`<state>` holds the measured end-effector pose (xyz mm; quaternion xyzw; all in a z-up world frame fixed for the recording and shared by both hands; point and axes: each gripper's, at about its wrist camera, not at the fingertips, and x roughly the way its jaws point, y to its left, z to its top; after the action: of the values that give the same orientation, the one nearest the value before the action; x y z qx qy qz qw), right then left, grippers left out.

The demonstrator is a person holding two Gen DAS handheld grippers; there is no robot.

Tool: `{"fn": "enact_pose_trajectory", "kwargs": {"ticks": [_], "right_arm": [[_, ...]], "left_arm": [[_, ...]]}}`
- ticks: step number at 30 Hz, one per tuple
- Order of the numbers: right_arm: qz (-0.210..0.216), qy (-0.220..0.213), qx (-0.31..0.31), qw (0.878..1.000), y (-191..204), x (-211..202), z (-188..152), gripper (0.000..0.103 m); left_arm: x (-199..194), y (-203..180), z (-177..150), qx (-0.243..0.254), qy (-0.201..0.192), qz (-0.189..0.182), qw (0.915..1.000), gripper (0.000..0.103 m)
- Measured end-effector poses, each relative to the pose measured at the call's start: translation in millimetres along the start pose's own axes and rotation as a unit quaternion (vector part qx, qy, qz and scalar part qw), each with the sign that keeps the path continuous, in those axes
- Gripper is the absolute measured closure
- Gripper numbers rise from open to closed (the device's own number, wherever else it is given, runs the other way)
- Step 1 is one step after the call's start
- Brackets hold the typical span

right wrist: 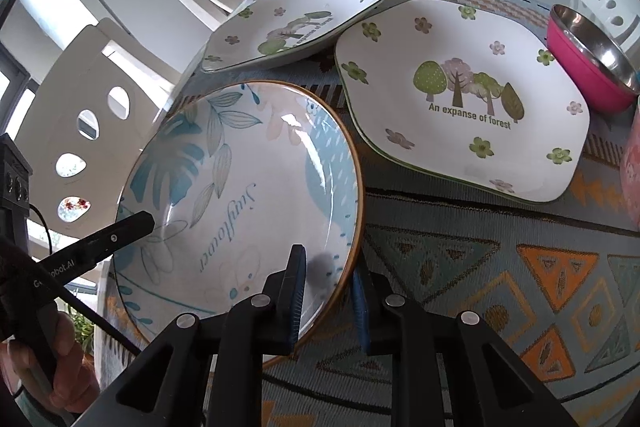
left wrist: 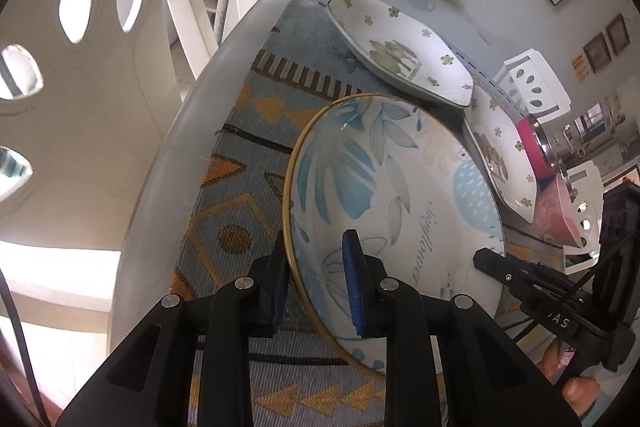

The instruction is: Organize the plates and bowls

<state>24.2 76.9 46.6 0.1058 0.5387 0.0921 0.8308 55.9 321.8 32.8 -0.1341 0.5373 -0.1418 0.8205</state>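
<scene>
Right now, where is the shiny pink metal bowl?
In the right wrist view, the pink bowl with a steel inside sits at the far right on the patterned mat, just beyond the square tree-print plate.

Blue-leafed, brown-rimmed round plate [right wrist: 240,195]; white square plates [right wrist: 464,99] with green flowers; pink steel-lined bowl [right wrist: 592,63]; geometric orange-and-grey table runner [right wrist: 500,267].
</scene>
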Motion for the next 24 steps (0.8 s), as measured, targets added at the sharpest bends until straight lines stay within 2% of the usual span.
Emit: {"fn": "enact_pose_trajectory", "kwargs": {"ticks": [4,14,24], "right_arm": [[-0.005,-0.008,-0.029,1.0,6.6,-11.1,-4.8,0.082],[0.021,-0.011,-0.012,1.0,-1.7,-21.6,-15.2,0.082],[0.013,-0.032,-0.05,0.998,5.7,-47.5,-24.4,0.082]], "left_arm": [[-9.0,-3.8,-0.7,0.01,-0.009,0.0,0.9999,0.082],[-25.9,-12.2,-8.4,0.021,-0.024,-0.004,0.9995,0.082],[-44.5,-18.2,-25.5,0.031,-0.032,-0.005,0.999,0.082]]}}
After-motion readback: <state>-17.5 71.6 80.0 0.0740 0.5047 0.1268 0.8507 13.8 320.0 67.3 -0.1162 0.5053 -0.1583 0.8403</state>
